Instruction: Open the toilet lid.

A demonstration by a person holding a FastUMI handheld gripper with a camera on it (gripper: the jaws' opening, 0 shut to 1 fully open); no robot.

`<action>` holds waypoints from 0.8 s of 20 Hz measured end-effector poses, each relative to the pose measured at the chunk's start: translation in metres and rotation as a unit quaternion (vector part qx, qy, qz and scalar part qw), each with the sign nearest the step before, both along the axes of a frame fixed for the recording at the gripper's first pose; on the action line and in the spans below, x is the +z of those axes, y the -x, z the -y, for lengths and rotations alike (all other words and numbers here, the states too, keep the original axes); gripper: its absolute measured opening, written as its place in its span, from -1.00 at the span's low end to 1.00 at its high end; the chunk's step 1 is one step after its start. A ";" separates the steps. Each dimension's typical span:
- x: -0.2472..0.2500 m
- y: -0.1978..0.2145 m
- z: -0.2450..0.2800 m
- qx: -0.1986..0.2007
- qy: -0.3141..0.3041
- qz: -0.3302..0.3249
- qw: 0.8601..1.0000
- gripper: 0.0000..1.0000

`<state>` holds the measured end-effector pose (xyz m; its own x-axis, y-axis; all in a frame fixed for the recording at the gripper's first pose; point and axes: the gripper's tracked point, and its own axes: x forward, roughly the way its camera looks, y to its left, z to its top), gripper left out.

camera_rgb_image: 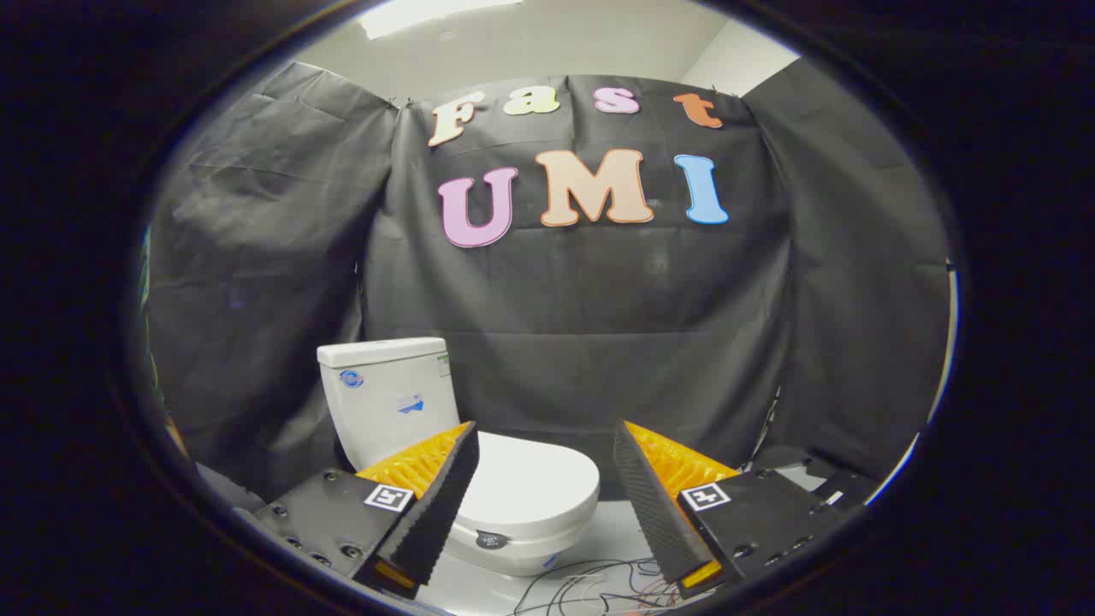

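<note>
**Lid down, tongs spread**

While the tongs (545, 445) stand wide apart and grasp nothing, the toilet (462, 453) sits ahead of them, low against the black cloth wall (582, 291). Starting at the left, the cistern (389, 398) rises upright behind the left finger (432, 505), a small blue mark on its front and a flat cover on top. That finger overlaps the near left part of the bowl. Just to its right, the toilet lid (535, 483) lies flat and closed over the seat, showing in the gap between the two fingers, nearer the left one than the right. A small dark round button sits on the bowl's front rim below the lid. Farther right, a tangle of thin cables (590, 582) lies on the pale floor (612, 535) between the fingers. The right finger (654, 505) stands clear of the toilet, touching nothing.
</note>
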<state>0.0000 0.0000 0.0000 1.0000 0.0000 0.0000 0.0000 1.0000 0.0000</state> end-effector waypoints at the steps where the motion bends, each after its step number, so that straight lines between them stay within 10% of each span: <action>1: 0.001 0.001 0.001 0.000 -0.001 0.000 1.000 0.95; 16: -0.002 -0.015 -0.002 0.000 0.003 -0.003 1.000 0.95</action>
